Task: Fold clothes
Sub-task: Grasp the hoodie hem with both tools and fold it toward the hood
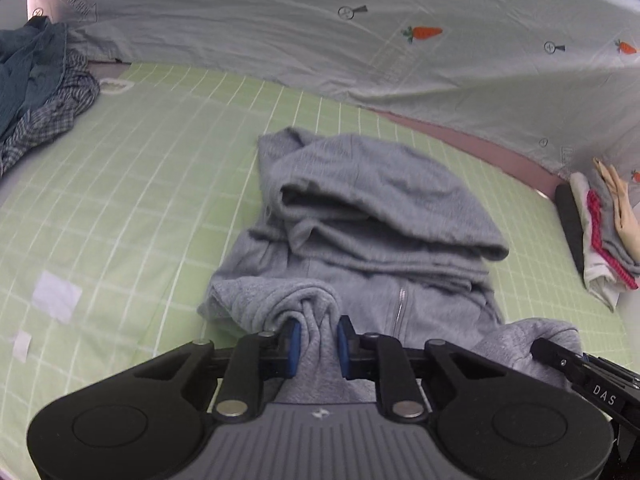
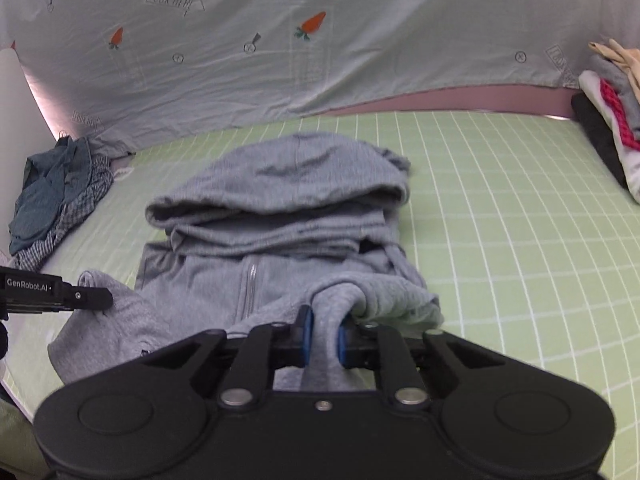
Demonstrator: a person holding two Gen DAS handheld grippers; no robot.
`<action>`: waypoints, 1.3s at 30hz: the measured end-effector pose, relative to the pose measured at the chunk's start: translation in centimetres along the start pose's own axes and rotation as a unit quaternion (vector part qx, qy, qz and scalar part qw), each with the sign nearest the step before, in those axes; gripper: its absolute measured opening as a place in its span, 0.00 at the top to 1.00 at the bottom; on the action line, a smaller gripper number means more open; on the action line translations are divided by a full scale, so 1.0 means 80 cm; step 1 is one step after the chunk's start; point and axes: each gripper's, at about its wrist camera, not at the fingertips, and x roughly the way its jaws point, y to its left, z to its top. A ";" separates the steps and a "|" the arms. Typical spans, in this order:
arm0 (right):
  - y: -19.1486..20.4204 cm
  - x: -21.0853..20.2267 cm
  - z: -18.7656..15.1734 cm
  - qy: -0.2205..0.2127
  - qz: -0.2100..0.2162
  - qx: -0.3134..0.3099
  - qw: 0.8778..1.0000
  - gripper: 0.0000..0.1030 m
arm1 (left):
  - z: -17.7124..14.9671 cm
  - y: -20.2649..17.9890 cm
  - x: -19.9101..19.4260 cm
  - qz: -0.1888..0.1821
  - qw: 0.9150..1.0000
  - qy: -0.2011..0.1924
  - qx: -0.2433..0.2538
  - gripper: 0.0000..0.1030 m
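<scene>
Grey fleece fabric is pinched between the blue pads of the left gripper [image 1: 318, 338], which is clamped on a bunched near edge of the grey zip-up hooded sweatshirt [image 1: 360, 216]. A matching bunch of the same hem is gripped by the right gripper [image 2: 323, 338], its blue pads [image 2: 306, 336] pressed against the cloth on both sides. The two grippers are held side by side along the near edge: in the left wrist view the right gripper is seen just to the right, at the cloth, and in the right wrist view the left gripper is seen to the left, touching the fabric.

Directly ahead of both claws the sweatshirt is spread on the pale green sheet with a white grid pattern [image 1: 160, 160]. The metal zipper [image 2: 251, 288] is seen just beyond the fingers, running away from them, and the hood [image 2: 296, 172] lies farthest out, folded over the body in thick layers.

Well off to the left of the claws, a crumpled heap of blue and checked garments [image 1: 40, 92] rests on the sheet. Well off to the right, a stack of folded clothes with a pink-trimmed piece [image 1: 600, 232] is set at the sheet's edge. Beyond everything, a pale cloth backdrop printed with carrots [image 2: 312, 24] is hung.
</scene>
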 end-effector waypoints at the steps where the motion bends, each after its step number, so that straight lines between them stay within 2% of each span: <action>1: -0.001 0.003 0.014 -0.010 0.001 0.001 1.000 0.88 | 0.014 -0.002 0.003 -0.003 1.000 -0.008 -0.003 0.81; 4: -0.007 0.014 0.057 -0.037 0.004 0.007 0.999 0.88 | 0.056 -0.007 0.014 -0.012 0.999 -0.032 -0.012 0.81; 8: -0.022 0.049 0.103 -0.052 0.003 0.027 0.998 0.88 | 0.110 -0.008 0.046 -0.009 0.998 -0.052 -0.019 0.81; 11: -0.030 0.088 0.128 -0.047 -0.002 0.038 0.998 0.88 | 0.142 -0.008 0.083 -0.002 0.998 -0.047 -0.029 0.81; 14: -0.037 0.140 0.139 -0.024 -0.014 0.046 0.999 0.87 | 0.165 -0.004 0.138 0.021 0.999 -0.014 -0.039 0.80; 18: -0.049 0.214 0.144 0.036 -0.027 0.060 0.997 0.86 | 0.177 0.022 0.204 0.036 0.994 0.043 -0.089 0.79; 20: -0.054 0.240 0.147 0.056 -0.028 0.066 0.996 0.85 | 0.185 0.030 0.216 0.036 0.993 0.047 -0.103 0.79; 24: -0.061 0.251 0.174 0.068 -0.018 0.080 0.994 0.84 | 0.209 0.033 0.214 0.047 0.993 0.036 -0.101 0.76; 27: -0.074 0.247 0.195 0.058 -0.006 0.113 0.992 0.81 | 0.229 0.041 0.204 0.037 0.992 0.016 -0.121 0.77; 30: -0.084 0.231 0.211 0.018 -0.006 0.136 0.991 0.70 | 0.239 0.044 0.188 0.063 0.990 -0.026 -0.120 0.65; 32: -0.085 0.216 0.218 -0.020 -0.035 0.128 0.991 0.48 | 0.241 0.043 0.174 0.089 0.989 -0.053 -0.107 0.53; 33: -0.087 0.209 0.219 -0.034 -0.047 0.123 0.991 0.46 | 0.240 0.046 0.166 0.092 0.988 -0.062 -0.107 0.51; 35: -0.093 0.200 0.216 -0.040 -0.056 0.123 0.990 0.44 | 0.235 0.051 0.158 0.087 0.988 -0.063 -0.114 0.40; 39: -0.104 0.198 0.192 -0.012 -0.066 0.126 0.990 0.41 | 0.207 0.051 0.166 0.094 0.990 -0.021 -0.100 0.26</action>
